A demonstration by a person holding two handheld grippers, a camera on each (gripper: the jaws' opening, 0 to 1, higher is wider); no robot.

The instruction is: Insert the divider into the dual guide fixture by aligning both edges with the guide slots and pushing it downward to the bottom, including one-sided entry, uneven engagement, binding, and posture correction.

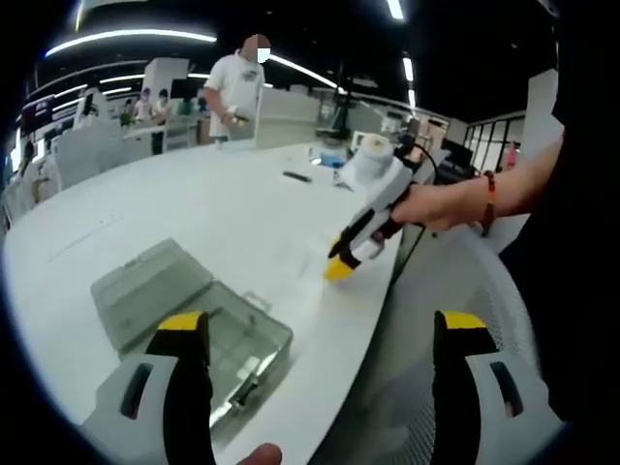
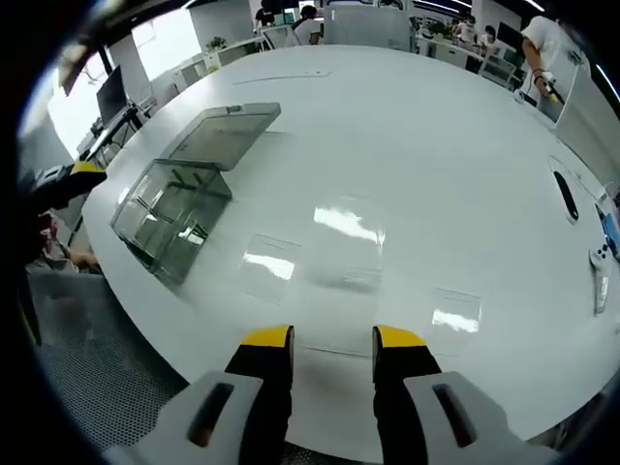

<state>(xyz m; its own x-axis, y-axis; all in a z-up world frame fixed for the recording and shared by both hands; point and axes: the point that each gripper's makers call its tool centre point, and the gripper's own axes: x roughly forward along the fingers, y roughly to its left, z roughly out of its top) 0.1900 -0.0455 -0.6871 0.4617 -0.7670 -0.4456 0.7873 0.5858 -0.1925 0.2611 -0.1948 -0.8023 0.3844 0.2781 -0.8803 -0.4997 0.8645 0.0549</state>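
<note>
The guide fixture is a clear plastic box with its lid folded flat behind it, near the white table's edge. In the right gripper view the box stands at the left. Three clear flat dividers lie on the table beyond my right gripper, which is open and empty. My left gripper is wide open over the table's edge, with the box by its left jaw. The right gripper, in a hand, hovers over the table further off.
The round white table curves away on all sides. A black flat item and a white device lie at its right. A person in white stands at the far side. Grey mesh shows below the near edge.
</note>
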